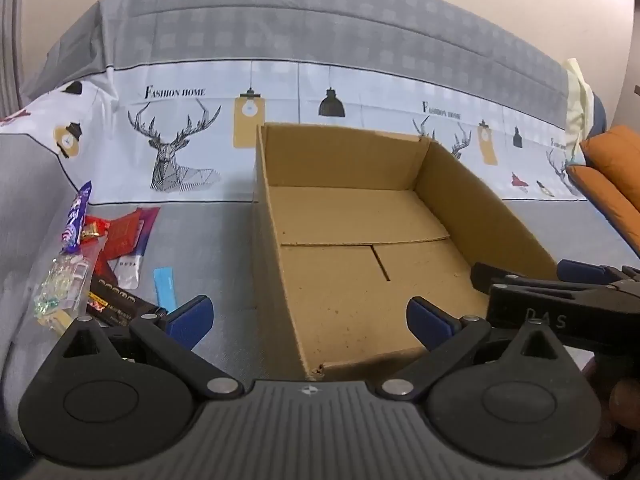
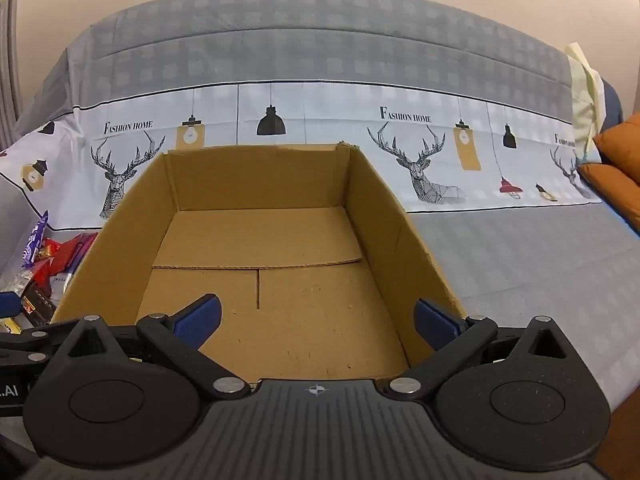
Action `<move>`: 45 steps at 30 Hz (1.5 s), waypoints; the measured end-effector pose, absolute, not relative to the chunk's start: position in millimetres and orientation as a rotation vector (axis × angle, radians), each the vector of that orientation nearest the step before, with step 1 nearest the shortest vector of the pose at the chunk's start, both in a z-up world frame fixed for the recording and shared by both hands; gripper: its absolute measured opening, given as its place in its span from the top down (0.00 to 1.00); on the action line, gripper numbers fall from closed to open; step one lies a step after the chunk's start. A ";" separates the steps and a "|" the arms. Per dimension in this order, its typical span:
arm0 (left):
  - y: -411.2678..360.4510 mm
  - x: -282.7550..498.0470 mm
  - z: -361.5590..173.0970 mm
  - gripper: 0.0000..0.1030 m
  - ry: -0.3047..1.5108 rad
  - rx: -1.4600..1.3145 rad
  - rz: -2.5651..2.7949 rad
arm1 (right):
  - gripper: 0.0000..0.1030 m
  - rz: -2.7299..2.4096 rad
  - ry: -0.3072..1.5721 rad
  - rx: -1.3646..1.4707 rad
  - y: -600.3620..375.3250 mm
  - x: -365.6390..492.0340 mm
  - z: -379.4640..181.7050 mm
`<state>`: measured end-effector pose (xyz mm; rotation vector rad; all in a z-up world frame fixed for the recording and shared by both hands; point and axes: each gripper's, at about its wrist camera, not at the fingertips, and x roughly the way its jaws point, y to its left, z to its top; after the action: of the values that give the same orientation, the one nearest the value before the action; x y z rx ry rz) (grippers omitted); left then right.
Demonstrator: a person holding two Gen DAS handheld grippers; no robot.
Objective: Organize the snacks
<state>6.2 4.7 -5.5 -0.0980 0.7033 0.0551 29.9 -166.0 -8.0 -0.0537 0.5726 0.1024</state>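
I look down on a bed (image 1: 224,248) under a grey sheet with a printed deer-and-lamp band, a pale wall behind, orange cushions (image 1: 612,176) at right. An open cardboard box (image 2: 372,208) sits on it, holding nothing. The snacks (image 1: 100,256) lie heaped on the sheet left of the box, left of my left gripper (image 1: 310,318). My right gripper (image 2: 318,320) hovers over the box. Both jaws stand released, gripping nothing.

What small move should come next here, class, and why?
Probably swing the left claw over to the snack pile left of the box: both claws stand open and hold nothing, the box is empty, and the snacks lie beside it.
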 end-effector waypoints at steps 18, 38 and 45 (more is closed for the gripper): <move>10.9 5.7 -9.8 0.00 0.704 -0.118 0.058 | 0.02 0.116 0.573 -0.068 -160.5 31.0 -10.8; 16.9 -0.3 -6.9 0.00 0.638 -0.181 -0.007 | 0.07 0.117 0.572 -0.055 -157.7 33.9 -12.7; 44.3 -3.2 8.0 0.65 0.614 -0.214 0.024 | 0.46 0.229 0.549 0.007 -145.0 30.4 -7.0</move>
<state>-3.2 44.3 8.0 -0.2145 0.6141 0.0240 30.4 -145.0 -7.0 0.0070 0.5492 0.2287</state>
